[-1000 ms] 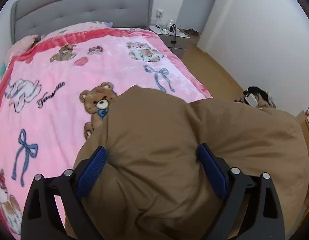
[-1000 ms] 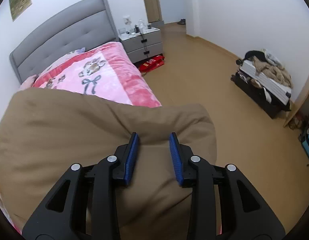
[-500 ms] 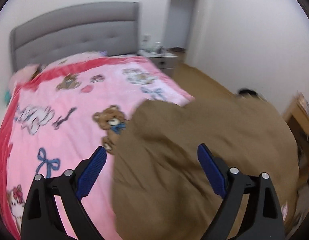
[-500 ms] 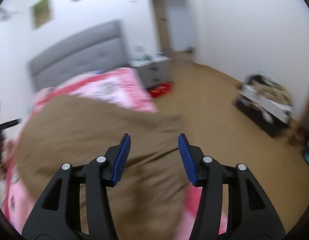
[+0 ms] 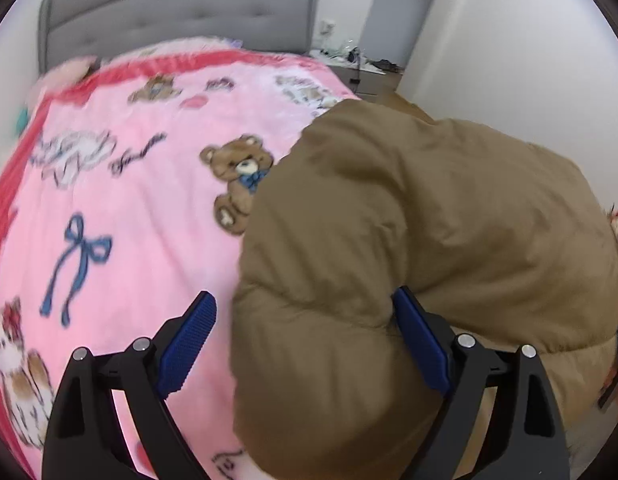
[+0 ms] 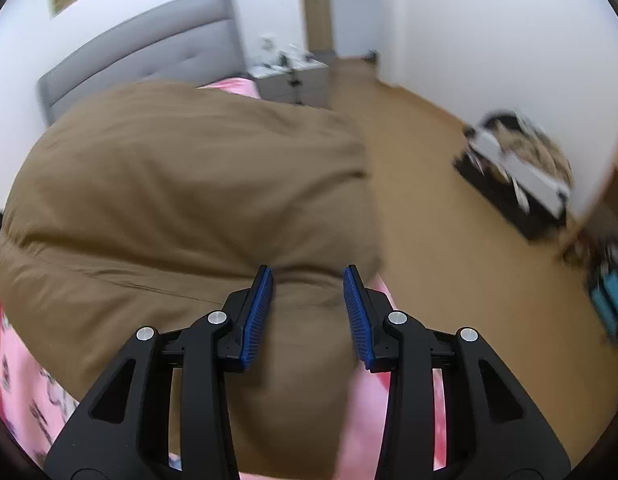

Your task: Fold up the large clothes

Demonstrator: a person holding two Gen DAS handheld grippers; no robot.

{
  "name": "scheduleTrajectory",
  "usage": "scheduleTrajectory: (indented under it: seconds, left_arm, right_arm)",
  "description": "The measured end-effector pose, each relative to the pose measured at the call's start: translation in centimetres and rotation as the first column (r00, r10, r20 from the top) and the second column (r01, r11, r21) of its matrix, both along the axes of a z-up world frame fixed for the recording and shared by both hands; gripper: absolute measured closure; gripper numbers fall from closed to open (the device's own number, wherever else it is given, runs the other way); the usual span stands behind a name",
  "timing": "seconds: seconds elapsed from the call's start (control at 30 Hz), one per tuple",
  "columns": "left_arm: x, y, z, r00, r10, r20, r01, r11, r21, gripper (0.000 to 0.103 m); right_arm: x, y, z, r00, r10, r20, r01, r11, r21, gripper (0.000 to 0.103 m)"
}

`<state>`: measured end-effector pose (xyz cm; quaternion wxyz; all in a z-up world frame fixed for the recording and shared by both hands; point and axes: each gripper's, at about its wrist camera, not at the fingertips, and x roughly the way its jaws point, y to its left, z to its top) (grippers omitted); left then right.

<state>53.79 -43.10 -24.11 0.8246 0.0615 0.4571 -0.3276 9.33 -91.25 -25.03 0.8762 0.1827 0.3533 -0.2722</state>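
A large brown padded jacket (image 5: 429, 216) lies bunched on the pink blanket (image 5: 129, 200) of the bed. My left gripper (image 5: 305, 340) is open wide, its right pad against a puffy fold of the jacket and its left pad over the blanket. In the right wrist view the same jacket (image 6: 189, 184) fills the left half. My right gripper (image 6: 308, 312) is open, its jaws either side of a fold of the jacket near the bed's edge without pinching it.
A grey padded headboard (image 5: 181, 12) stands at the far end of the bed. A grey nightstand (image 6: 297, 80) sits beside it. The wooden floor (image 6: 449, 208) lies to the right, with a low rack of clothes (image 6: 521, 164) by the wall.
My right gripper opened from a narrow gap on the jacket to a wider one. Both grippers rose, then came back down onto the jacket. The left gripper stayed open, shifted left.
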Motion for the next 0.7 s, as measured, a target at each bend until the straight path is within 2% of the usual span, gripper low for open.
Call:
scheduleTrajectory:
  seconds: [0.1,0.13,0.17,0.23,0.3,0.4,0.57,0.7]
  left_arm:
    - [-1.1,0.6,1.3,1.000,0.022,0.012,-0.022,1.000,-0.023,0.014]
    - [-1.9,0.7,2.0,0.999,0.039,0.027,-0.038,0.999,-0.034,0.013]
    - [-2.9,0.8,2.9,0.997,0.068,0.047,-0.065,0.996,-0.052,0.005]
    - [-4.6,0.7,4.4,0.992,0.102,0.068,-0.096,0.991,-0.090,0.005]
    - [-6.9,-0.4,5.7,0.991,0.113,0.074,-0.107,0.991,-0.083,0.005]
    - [-10.5,-1.6,7.5,0.996,0.052,0.074,-0.045,0.995,-0.086,0.005]
    - [-16.6,-2.4,10.9,0.994,0.062,0.086,-0.055,0.995,-0.082,0.005]
    - [-20.8,-3.4,13.3,0.988,0.031,0.152,-0.035,0.999,0.024,0.005]
  right_arm:
    - [-0.7,0.9,1.8,0.999,-0.049,0.015,0.049,0.998,-0.030,0.059]
    - [-0.5,1.5,2.5,0.998,-0.057,0.022,0.058,0.997,-0.048,0.051]
    - [-0.4,2.0,3.1,0.998,-0.064,0.028,0.066,0.996,-0.062,0.041]
    - [0.6,3.7,4.6,0.997,-0.067,0.041,0.070,0.995,-0.068,0.030]
    - [1.6,5.4,5.3,0.997,-0.065,0.033,0.067,0.996,-0.060,0.016]
    - [2.4,8.7,7.2,0.998,-0.033,0.053,0.036,0.997,-0.075,0.008]
    - [2.6,13.7,10.3,0.998,-0.004,0.055,0.011,0.989,-0.145,0.008]
    - [2.1,16.6,11.7,0.998,0.047,0.032,-0.041,0.987,-0.157,0.008]
